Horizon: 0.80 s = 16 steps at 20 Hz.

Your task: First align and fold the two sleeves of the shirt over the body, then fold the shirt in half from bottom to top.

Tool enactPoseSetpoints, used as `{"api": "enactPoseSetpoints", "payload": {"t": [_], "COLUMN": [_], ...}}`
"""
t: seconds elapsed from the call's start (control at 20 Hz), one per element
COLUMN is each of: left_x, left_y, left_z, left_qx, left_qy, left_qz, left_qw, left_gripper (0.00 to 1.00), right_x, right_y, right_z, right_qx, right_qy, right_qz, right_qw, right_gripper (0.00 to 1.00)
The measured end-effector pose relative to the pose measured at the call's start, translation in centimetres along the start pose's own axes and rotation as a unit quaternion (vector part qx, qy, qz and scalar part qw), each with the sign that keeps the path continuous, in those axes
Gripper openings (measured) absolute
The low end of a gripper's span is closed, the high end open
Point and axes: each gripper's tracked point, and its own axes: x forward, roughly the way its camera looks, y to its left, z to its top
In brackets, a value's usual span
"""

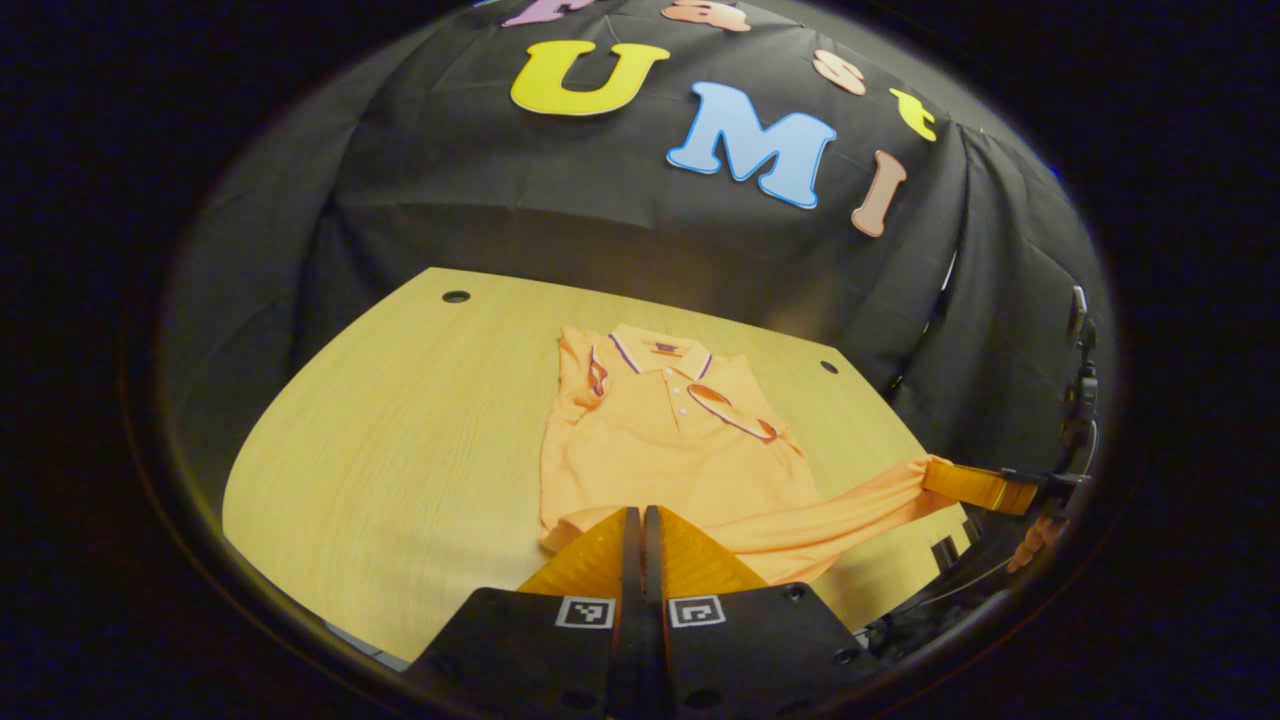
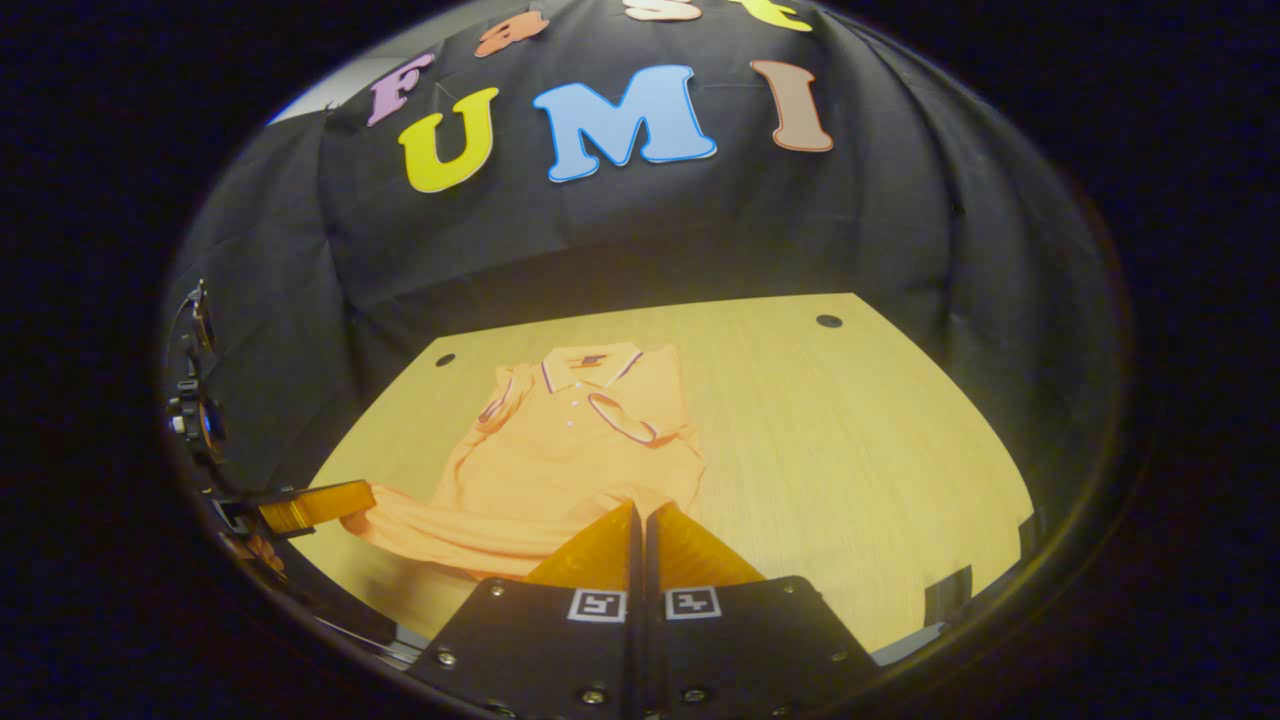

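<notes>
An orange polo shirt (image 1: pixel 660 440) lies on the wooden counter (image 1: pixel 400 450) with its collar toward the booth wall. Both sleeves are folded in over the chest, their trimmed cuffs just below the collar and button placket.

The left tool (image 1: pixel 636 512) sits at the shirt's bottom hem on one corner, its two fingers pressed together with the hem edge caught between them. The right tool (image 2: pixel 637 505) sits at the shirt's hem on the other corner, its fingers likewise closed on the fabric there.

In the left gripper view the right tool appears beyond the shirt's lower corner, at the counter's edge, with a band of the hem stretched from the shirt body out to it. The right gripper view shows the matching band of hem drawn from the shirt toward the left tool, also at the counter's edge.
</notes>
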Motion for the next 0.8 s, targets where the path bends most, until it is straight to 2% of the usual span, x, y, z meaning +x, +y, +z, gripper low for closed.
{"api": "enactPoseSetpoints", "payload": {"t": [0.2,0.8], "left_x": [3.6,15.7], "left_y": [0.2,1.4], "left_z": [3.2,12.7], "left_qx": [-0.002,0.022], "left_qy": [-0.007,-0.018], "left_qz": [-0.007,-0.030], "left_qw": [1.000,0.999], "left_gripper": [0.06,0.05], "right_x": [3.1,13.7], "right_y": [-0.2,-0.1], "right_z": [3.4,12.0], "right_qx": [0.006,-0.007], "right_qy": [-0.004,-0.021], "right_qz": [0.002,-0.035], "right_qw": [1.000,0.999], "right_gripper": [0.00,0.00]}}
